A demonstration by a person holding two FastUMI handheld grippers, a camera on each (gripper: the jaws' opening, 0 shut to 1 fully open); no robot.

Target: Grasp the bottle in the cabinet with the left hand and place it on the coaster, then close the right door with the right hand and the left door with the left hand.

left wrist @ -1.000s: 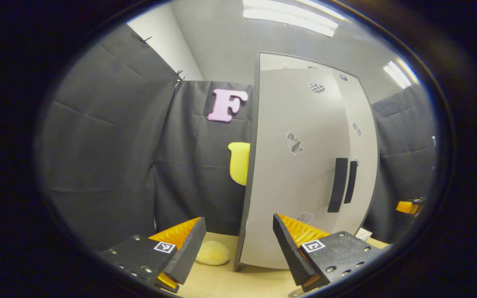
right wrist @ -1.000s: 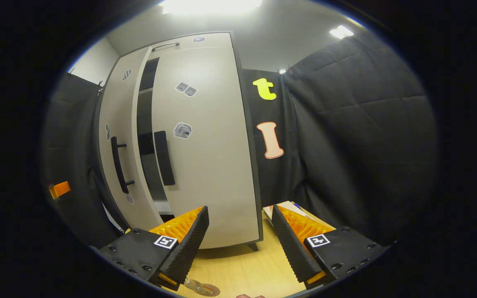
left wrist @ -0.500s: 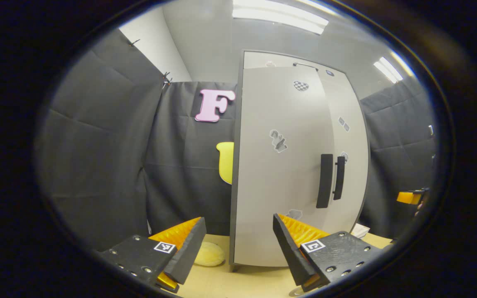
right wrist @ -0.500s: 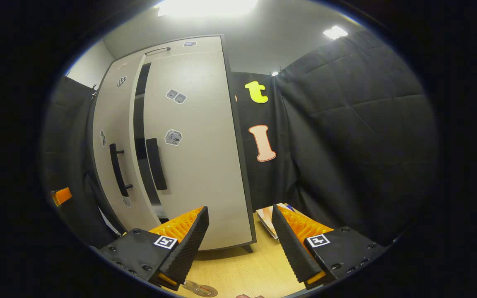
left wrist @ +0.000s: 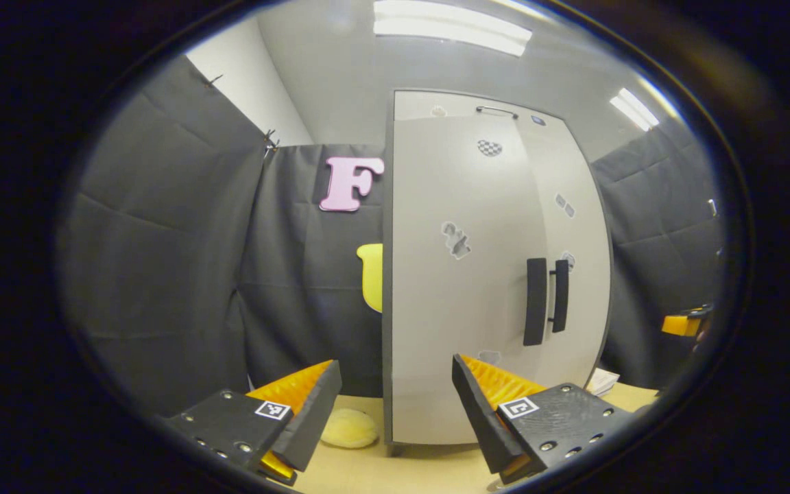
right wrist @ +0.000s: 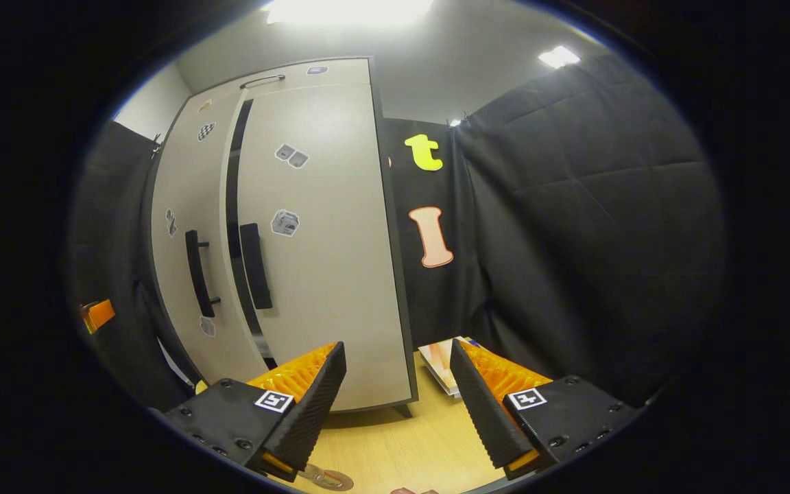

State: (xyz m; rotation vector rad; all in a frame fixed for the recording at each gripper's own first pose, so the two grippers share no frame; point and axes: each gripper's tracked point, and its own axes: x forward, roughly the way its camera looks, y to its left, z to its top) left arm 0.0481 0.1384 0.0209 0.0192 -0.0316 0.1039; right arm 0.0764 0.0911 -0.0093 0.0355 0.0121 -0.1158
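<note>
Black cloth is hanging behind the pale cabinet (left wrist: pixel 463 274); left gripper (left wrist: pixel 395 405) and right gripper (right wrist: pixel 398 405) are both hovering agape, holding nothing

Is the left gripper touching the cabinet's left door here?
Apart. In the right gripper view the left gripper sits off to the side of the pale grey left door, dark cloth showing between them.

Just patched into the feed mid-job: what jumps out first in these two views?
The tall pale cabinet dominates, standing on the wooden table against the black cloth wall. Its two doors, left door and right door, are nearly shut, with a thin dark gap between the black handles in the right gripper view. Both tools, left and right, are open and empty in front.
</note>
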